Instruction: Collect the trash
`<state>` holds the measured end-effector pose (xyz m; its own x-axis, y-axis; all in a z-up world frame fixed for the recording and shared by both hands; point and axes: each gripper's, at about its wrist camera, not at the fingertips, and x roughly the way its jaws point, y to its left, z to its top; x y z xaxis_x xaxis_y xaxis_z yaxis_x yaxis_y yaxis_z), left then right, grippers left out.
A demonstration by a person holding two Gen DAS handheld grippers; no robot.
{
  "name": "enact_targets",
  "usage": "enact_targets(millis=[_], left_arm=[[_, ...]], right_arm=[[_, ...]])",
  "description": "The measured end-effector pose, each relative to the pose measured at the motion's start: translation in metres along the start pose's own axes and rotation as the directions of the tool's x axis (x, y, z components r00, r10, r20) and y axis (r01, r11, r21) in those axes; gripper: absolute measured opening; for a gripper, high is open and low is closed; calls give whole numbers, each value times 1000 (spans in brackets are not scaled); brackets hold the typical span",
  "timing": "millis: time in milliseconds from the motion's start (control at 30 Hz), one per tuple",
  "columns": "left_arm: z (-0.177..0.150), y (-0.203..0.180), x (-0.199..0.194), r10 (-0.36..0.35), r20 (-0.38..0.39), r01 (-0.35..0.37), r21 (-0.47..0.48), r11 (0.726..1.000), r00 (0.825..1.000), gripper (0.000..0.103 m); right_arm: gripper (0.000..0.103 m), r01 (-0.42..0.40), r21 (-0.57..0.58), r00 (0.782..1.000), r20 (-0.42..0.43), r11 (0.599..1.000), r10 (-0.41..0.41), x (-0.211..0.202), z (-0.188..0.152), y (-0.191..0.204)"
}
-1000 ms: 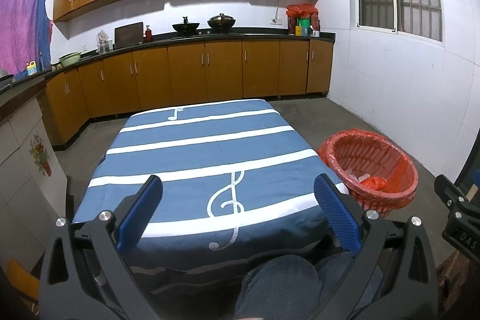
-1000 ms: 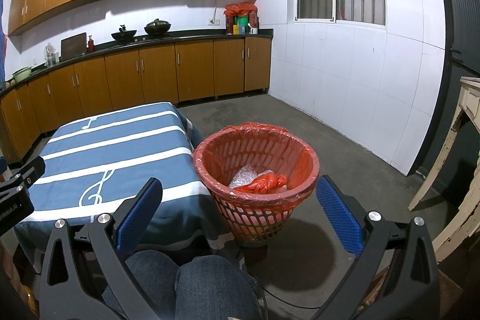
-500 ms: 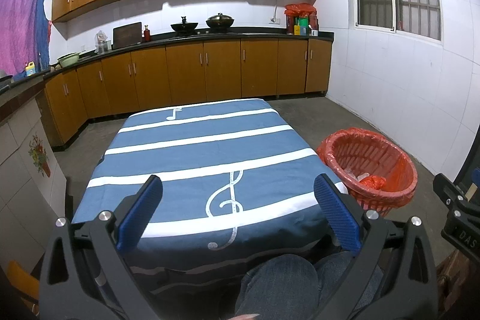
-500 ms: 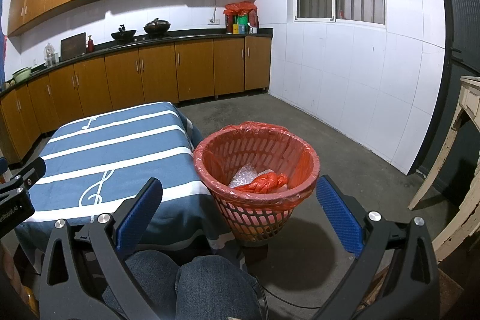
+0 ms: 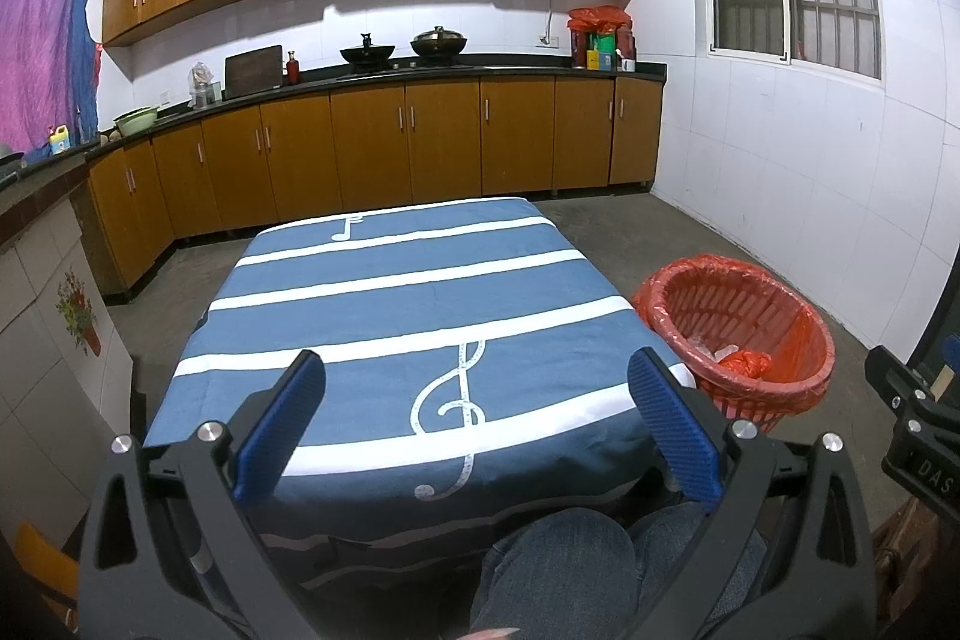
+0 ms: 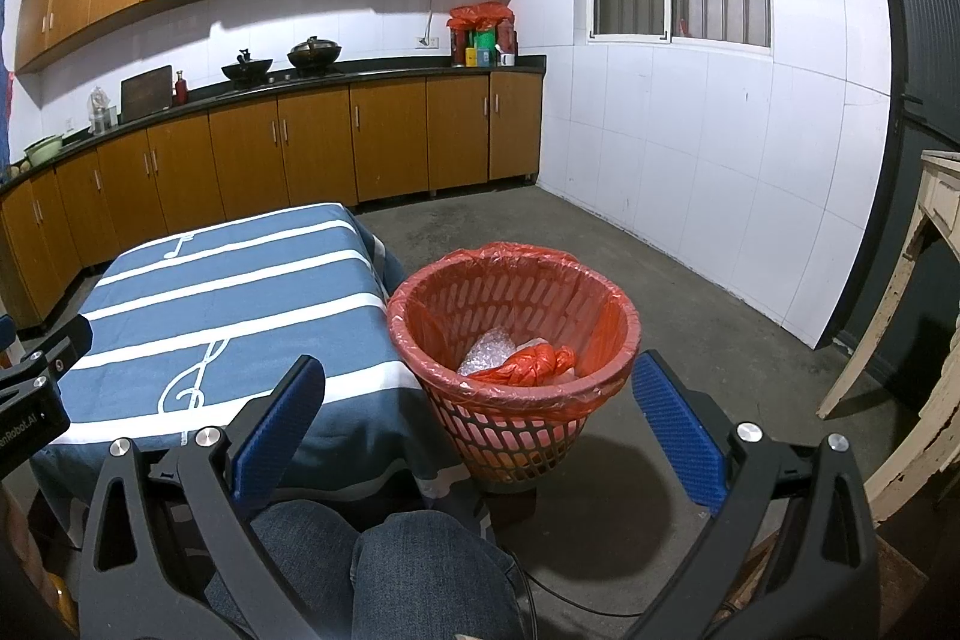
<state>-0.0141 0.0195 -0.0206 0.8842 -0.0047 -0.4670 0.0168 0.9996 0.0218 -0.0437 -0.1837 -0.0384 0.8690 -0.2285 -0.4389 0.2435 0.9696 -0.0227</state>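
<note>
A red trash basket (image 6: 516, 340) lined with a red bag stands on the floor by the table's right side; it also shows in the left wrist view (image 5: 744, 328). Inside lie a crumpled red bag (image 6: 531, 361) and clear plastic wrap (image 6: 486, 355). My left gripper (image 5: 477, 427) is open and empty, held over the near edge of the table (image 5: 420, 292), which wears a blue striped cloth with music notes. My right gripper (image 6: 477, 427) is open and empty, held in front of and above the basket.
Wooden kitchen cabinets (image 5: 420, 136) and a dark counter with pots run along the back wall. A worn cream table leg (image 6: 900, 340) stands at the right. The person's jeans-clad knees (image 6: 384, 568) are below both grippers. Bare concrete floor (image 6: 690, 304) lies right of the basket.
Almost nothing has changed. The left wrist view has shifted very slightly. Both grippers stay open and empty.
</note>
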Motion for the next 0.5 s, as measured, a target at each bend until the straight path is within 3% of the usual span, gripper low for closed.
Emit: enact_targets(millis=[500], left_arm=[[0, 0, 1, -2, -3, 2, 3, 1000, 1000, 99]], right_arm=[[101, 1, 1, 1000, -3, 1000, -1, 0, -1, 1]])
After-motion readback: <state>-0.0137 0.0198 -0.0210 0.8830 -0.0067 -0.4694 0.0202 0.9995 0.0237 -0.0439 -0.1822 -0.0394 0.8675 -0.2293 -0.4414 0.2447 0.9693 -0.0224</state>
